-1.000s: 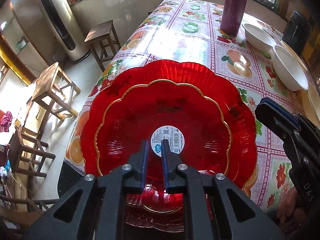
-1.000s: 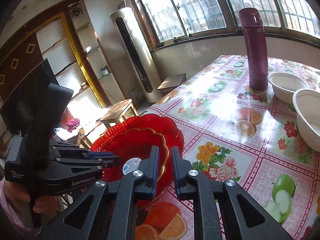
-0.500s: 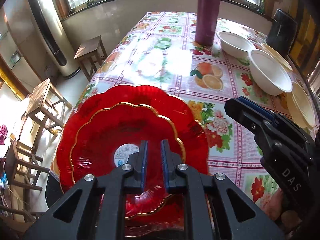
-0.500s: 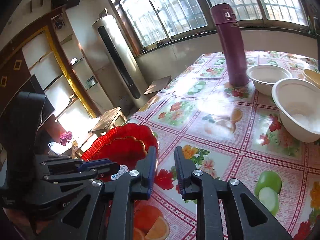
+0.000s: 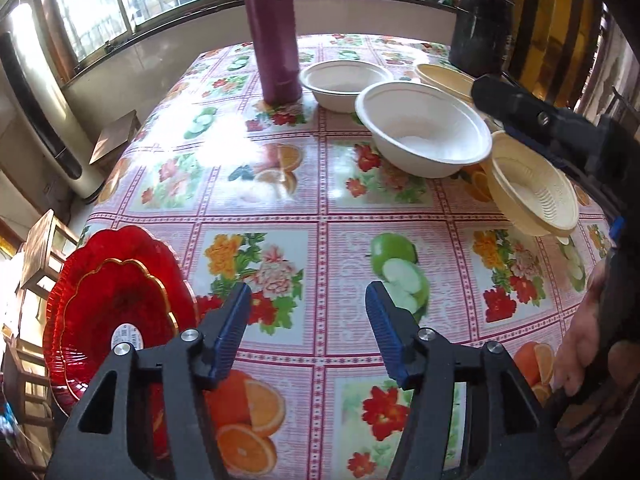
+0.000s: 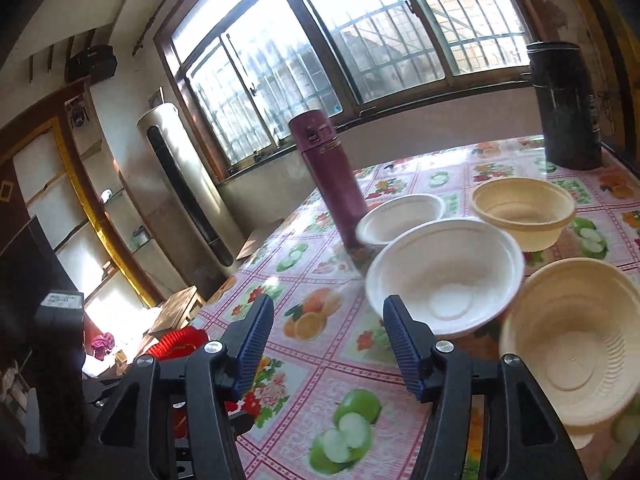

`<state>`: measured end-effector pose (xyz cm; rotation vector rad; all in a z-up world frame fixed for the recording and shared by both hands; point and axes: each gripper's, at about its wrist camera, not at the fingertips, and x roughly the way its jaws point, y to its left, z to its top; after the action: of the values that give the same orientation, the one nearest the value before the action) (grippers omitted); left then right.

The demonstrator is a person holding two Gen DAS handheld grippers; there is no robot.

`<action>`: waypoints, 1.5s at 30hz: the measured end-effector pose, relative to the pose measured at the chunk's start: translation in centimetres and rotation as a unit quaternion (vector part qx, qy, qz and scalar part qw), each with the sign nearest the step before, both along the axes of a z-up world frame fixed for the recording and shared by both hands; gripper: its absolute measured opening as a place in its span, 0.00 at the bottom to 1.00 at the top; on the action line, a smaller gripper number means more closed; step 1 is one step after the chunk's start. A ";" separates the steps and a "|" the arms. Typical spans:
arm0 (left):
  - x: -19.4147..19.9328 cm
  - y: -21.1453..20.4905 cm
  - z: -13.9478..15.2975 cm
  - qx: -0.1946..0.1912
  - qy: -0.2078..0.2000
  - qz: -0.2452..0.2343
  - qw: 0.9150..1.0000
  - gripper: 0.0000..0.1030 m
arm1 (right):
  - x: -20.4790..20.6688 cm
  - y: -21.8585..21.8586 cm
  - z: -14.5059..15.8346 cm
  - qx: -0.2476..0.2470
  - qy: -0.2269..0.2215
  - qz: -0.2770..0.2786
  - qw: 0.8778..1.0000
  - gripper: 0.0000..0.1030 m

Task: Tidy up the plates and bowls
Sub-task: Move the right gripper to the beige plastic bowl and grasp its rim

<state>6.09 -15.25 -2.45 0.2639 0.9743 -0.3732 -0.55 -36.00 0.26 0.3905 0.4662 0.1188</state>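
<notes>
Two stacked red scalloped plates lie at the table's near left corner, left of my left gripper. Its jaws are opening, with nothing between them, over the fruit-print tablecloth. My right gripper is also opening and empty, and it points at a large white bowl. Behind that stands a smaller white bowl. A cream bowl sits to its right and another cream bowl farther back. The red plates show low at the left.
A tall purple flask stands beside the small white bowl. A black canister is at the far right corner. Wooden stools and a standing air conditioner are off the table's left side. A hand holds the right gripper's handle.
Both grippers swung away from the red plates toward the bowls on the right. Both pairs of jaws went from shut to apart. The plates stayed on the table.
</notes>
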 end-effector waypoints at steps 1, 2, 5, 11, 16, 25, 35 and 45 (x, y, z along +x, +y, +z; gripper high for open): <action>-0.1 -0.7 0.0 -0.002 0.004 -0.006 1.000 0.57 | -0.6 -1.7 0.2 0.003 -0.006 -0.016 1.000 0.64; -0.2 -1.5 0.0 -0.004 0.008 -0.012 1.000 0.57 | -1.2 -3.3 0.5 0.007 -0.011 -0.031 0.999 0.66; -0.6 -4.0 0.2 -0.009 0.015 -0.026 1.000 0.57 | -2.6 -8.1 1.3 0.008 -0.018 -0.074 0.997 0.72; -0.4 -8.6 1.3 -0.022 0.023 -0.045 0.998 0.57 | -3.6 -17.0 -0.5 0.038 0.059 -0.113 0.991 0.78; 1.1 -12.3 0.6 -0.022 0.052 -0.044 0.997 0.58 | -3.8 -20.2 -2.3 0.077 0.117 -0.122 0.983 0.78; 3.9 -14.5 -1.1 -0.057 0.131 -0.005 0.990 0.58 | -3.7 -21.2 -4.6 0.150 0.182 -0.098 0.967 0.78; 4.6 -15.5 0.1 -0.072 0.124 -0.003 0.990 0.58 | -4.2 -21.2 -4.9 0.180 0.182 -0.096 0.962 0.78; 4.0 -17.2 -0.4 -0.069 0.126 -0.013 0.990 0.58 | -4.2 -20.9 -4.9 0.180 0.182 -0.100 0.961 0.76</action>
<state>10.04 -32.41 -2.81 0.1044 1.1869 -0.5054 -4.78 -56.87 -4.67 0.8231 0.7692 -0.0689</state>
